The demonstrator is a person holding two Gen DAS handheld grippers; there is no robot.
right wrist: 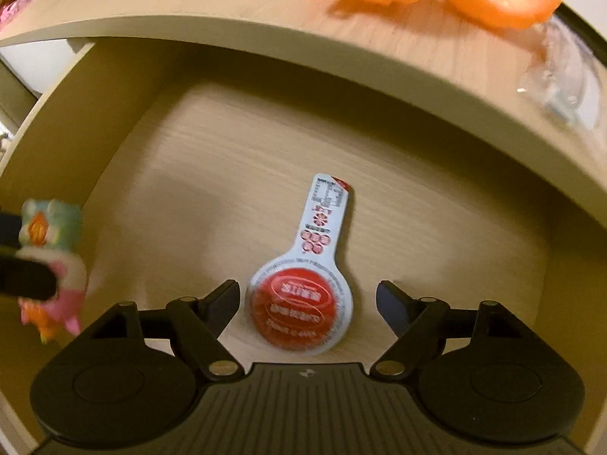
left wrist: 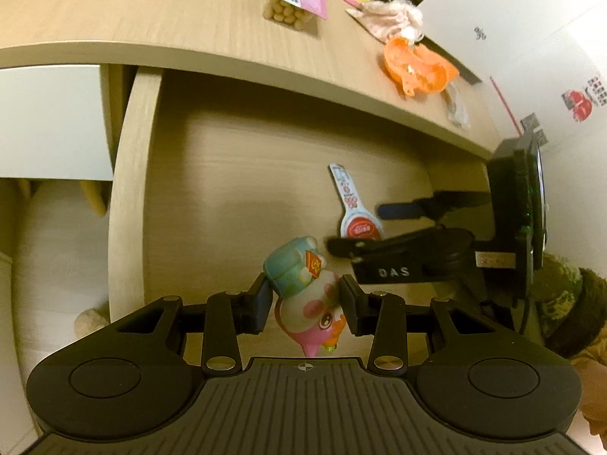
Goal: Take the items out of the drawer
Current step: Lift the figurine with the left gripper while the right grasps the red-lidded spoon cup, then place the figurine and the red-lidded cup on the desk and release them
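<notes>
Two hand-held grippers over the open drawer (left wrist: 129, 174). Your left hand-held gripper (left wrist: 305, 299) pinches the pink-and-teal toy figure (left wrist: 307, 292). Your right hand-held gripper (right wrist: 307, 303) is spread, pads clear of the red-capped sachet (right wrist: 303, 303) lying between them on the drawer floor.

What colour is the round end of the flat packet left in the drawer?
Red, with a pale blue-white border on the packet; clearest in the right wrist view.
</notes>
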